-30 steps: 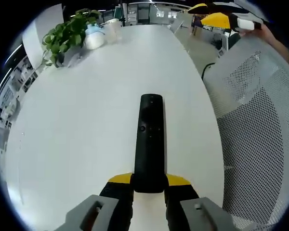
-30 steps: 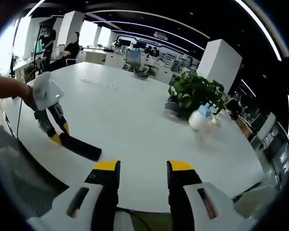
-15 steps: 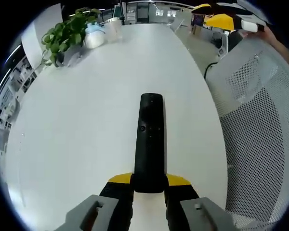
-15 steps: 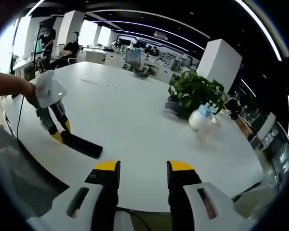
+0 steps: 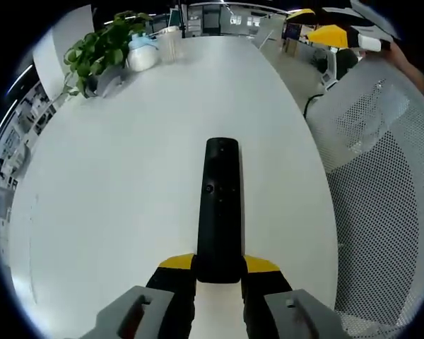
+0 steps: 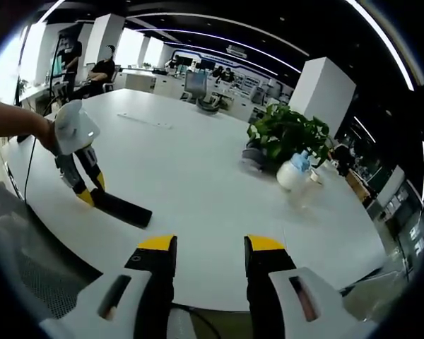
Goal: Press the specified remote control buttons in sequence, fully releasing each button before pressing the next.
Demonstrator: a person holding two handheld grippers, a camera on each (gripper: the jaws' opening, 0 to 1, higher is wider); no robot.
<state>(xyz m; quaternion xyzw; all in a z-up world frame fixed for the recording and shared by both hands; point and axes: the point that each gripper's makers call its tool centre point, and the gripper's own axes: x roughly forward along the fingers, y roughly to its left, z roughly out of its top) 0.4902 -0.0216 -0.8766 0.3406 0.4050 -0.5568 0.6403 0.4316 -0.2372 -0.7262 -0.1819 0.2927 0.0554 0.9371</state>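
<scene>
A long black remote control [image 5: 220,201] lies along the white table [image 5: 127,162], pointing away from me. My left gripper [image 5: 219,265] is shut on its near end, with a yellow-tipped jaw against each side. In the right gripper view, the same remote [image 6: 124,209] rests near the table's left edge, and the left gripper [image 6: 92,195] clamps it from the left, held by a person's hand. My right gripper [image 6: 210,246] hovers off the table's near edge, open with nothing between its jaws. The right gripper [image 5: 312,22] also appears far off at the top right of the left gripper view.
A potted green plant [image 6: 288,134] and a white bottle [image 6: 294,173] stand on the far side of the table. A white mesh chair [image 5: 381,176] sits close to the table edge beside the remote. Desks and seated people [image 6: 99,70] fill the office behind.
The left gripper and the remote in it have slid slightly along the table, to the right in the right gripper view. The right gripper has stayed put and open.
</scene>
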